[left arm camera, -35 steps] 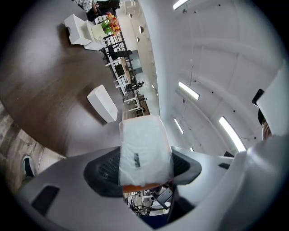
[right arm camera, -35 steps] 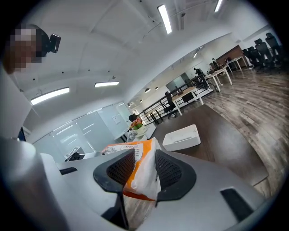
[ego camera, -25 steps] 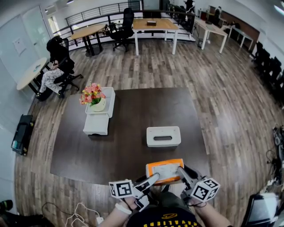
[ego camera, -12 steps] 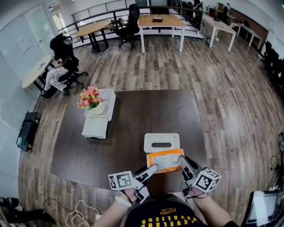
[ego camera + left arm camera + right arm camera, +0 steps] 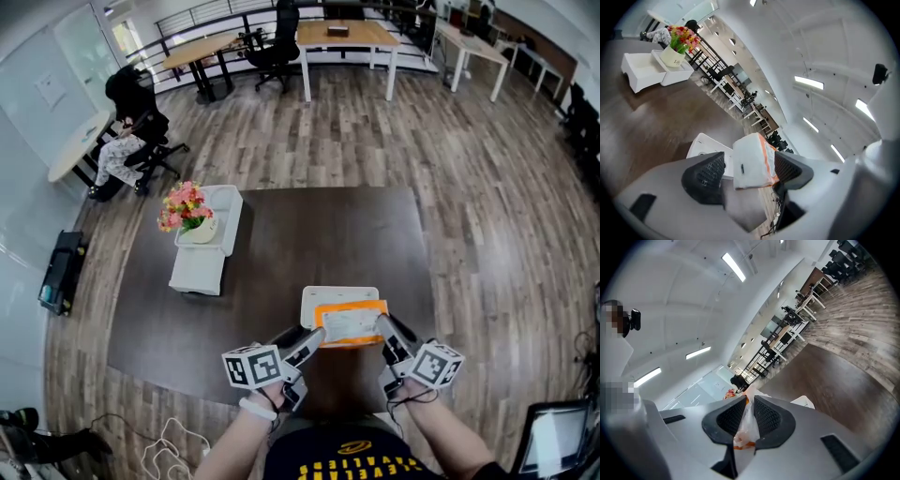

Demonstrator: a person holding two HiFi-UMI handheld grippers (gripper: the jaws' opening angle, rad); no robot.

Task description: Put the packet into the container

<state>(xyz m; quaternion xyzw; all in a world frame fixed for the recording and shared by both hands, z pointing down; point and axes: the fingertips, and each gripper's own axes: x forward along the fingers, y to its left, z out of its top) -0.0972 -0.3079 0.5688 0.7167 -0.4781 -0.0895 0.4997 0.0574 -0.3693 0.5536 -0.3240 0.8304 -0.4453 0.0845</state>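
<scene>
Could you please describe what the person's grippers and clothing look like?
The left gripper and right gripper are light grey with black textured pads; each carries a white cube of black square markers. The shirt is black with yellow print.

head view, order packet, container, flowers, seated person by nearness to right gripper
1. packet: pinched in the right gripper, whose jaws have just been closing
2. container: beneath the packet
3. flowers: table's left side
4. seated person: upper left
</scene>
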